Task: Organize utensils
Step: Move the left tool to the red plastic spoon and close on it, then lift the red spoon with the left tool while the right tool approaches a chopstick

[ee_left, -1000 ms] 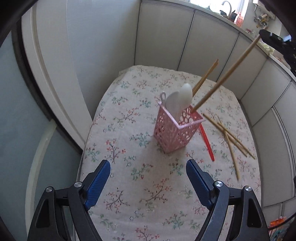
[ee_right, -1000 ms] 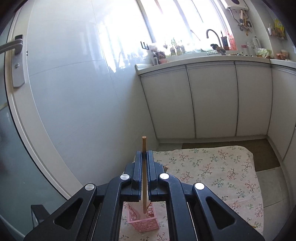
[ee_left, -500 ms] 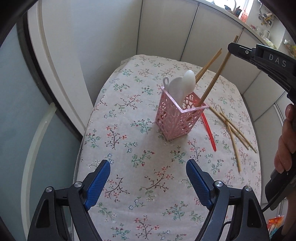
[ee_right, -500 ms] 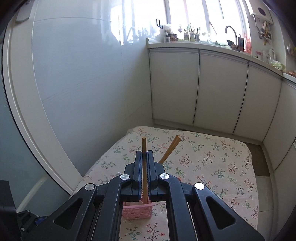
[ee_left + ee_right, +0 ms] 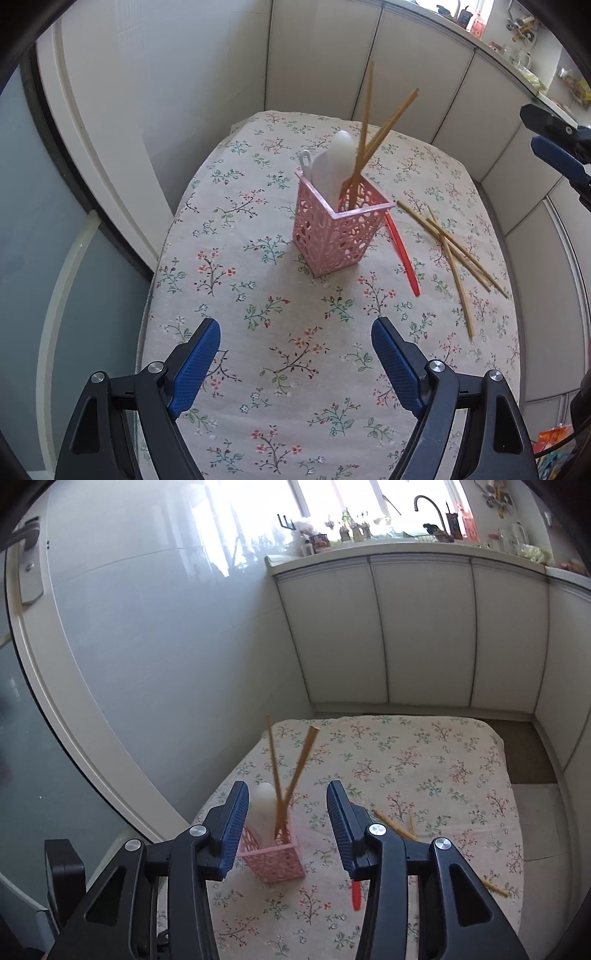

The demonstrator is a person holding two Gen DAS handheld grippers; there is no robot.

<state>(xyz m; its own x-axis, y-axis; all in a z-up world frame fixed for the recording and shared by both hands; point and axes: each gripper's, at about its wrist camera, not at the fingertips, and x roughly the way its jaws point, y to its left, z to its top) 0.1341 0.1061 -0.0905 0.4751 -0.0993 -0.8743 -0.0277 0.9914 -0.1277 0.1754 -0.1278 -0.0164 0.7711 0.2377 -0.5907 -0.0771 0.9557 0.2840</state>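
Right wrist view: my right gripper [image 5: 284, 805] opening, nothing between its jaws | pink basket [image 5: 341, 236] on bench [image 5: 258, 332] holds two chopsticks [image 5: 364, 133], white spoon [image 5: 338, 158] | my left gripper [image 5: 295, 354] released, empty | loose chopsticks [image 5: 454, 247] and red utensil [image 5: 402, 254] beside basket

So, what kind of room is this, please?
Most likely a home kitchen. A faucet rises by the window above a counter with white cabinet doors below it. In front, a small table under a floral cloth holds a pink utensil basket with chopsticks.
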